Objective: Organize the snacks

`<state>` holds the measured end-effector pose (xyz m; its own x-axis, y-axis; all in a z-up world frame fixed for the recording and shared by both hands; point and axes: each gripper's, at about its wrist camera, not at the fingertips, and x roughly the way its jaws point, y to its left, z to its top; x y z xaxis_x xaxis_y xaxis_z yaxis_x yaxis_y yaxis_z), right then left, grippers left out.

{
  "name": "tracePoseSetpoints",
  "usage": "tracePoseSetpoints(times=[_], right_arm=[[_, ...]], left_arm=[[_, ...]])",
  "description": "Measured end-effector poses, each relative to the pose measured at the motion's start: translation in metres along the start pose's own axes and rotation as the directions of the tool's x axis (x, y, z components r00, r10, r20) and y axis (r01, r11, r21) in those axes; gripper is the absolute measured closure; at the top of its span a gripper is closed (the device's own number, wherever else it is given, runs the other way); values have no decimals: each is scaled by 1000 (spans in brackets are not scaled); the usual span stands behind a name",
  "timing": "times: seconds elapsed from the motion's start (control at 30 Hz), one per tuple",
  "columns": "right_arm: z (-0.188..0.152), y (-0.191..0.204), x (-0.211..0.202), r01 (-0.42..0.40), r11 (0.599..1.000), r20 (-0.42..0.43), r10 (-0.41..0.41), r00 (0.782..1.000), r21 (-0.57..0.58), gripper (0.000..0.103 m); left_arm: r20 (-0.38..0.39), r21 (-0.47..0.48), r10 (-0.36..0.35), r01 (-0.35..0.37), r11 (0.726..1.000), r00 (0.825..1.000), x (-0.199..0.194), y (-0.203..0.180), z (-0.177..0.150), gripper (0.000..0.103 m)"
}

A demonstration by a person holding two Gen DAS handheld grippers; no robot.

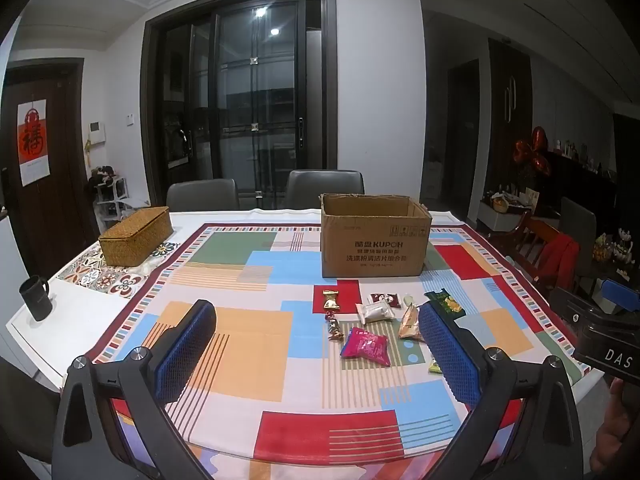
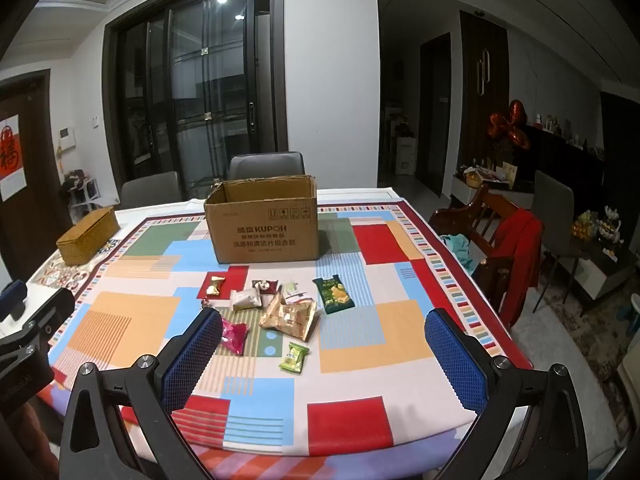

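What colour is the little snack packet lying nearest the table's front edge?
Light green; the small packet shows best in the right wrist view, lying alone on the patterned tablecloth.

Above a table draped in a colourful patchwork-print tablecloth (image 1: 240, 320), the left gripper (image 1: 316, 344) hangs with its blue-padded fingers (image 1: 186, 350) spread wide. Small wrapped snacks, among them a crinkled pink packet (image 1: 366, 346), lie before an open brown cardboard box (image 1: 374, 236); a lidded woven wicker basket (image 1: 136, 235) sits far left.
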<state>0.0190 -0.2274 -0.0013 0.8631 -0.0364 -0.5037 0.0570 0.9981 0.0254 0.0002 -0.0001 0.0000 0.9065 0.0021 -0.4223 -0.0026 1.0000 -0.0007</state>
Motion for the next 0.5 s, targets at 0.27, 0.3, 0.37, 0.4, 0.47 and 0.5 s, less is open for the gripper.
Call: tracePoseSetpoints(times=[0.27, 0.3, 0.37, 0.4, 0.47, 0.5], right_arm=[[0, 0, 0, 1, 1000, 0, -1, 1000, 2, 1], [0, 0, 0, 0, 1000, 1, 0, 1000, 1, 1], [0, 0, 0, 0, 1000, 0, 0, 1000, 1, 1], [0, 0, 0, 0, 1000, 0, 0, 1000, 1, 1], [0, 0, 0, 0, 1000, -1, 0, 1000, 1, 1], [0, -1, 0, -1, 1000, -1, 1, 1000, 2, 1]], left_arm=[[4, 0, 0, 0, 1000, 1000, 0, 0, 0, 0], [3, -1, 0, 0, 1000, 1000, 0, 0, 0, 0], [3, -1, 0, 0, 1000, 1000, 0, 0, 0, 0], [2, -1, 0, 0, 1000, 1000, 0, 0, 0, 0], [3, -1, -1, 1, 1000, 1000, 0, 0, 0, 0], [3, -1, 0, 0, 1000, 1000, 0, 0, 0, 0]])
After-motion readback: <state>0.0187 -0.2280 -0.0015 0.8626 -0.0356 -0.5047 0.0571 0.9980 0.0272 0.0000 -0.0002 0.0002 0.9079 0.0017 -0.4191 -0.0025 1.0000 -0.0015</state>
